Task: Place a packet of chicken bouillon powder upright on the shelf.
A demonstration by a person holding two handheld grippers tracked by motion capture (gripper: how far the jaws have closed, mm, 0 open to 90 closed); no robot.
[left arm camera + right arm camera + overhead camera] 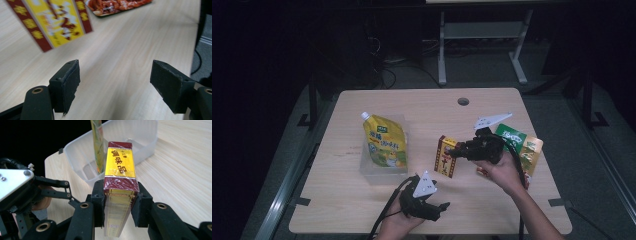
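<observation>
Right gripper point(117, 202) clamped on the red-and-yellow box point(120, 177), jaws pressing its two broad faces near one end. In the high view the box point(447, 156) is upright at mid-table, between the clear tub point(382, 170) and the snack packets point(518, 145); lifted or resting, I cannot tell.

Left gripper point(115, 85) jaws wide, nothing between them, low over bare table point(130, 50) near my edge.

My guess at the step: carry the box to the tub, where the yellow pouch point(385, 142) already stands. To do it well: hold the grip firm, keep the box level, clear the near wall before lowering, and set it beside the pouch without tipping it.

Count: one box, one tub, one pouch, at least two packets at the right, two grippers.
</observation>
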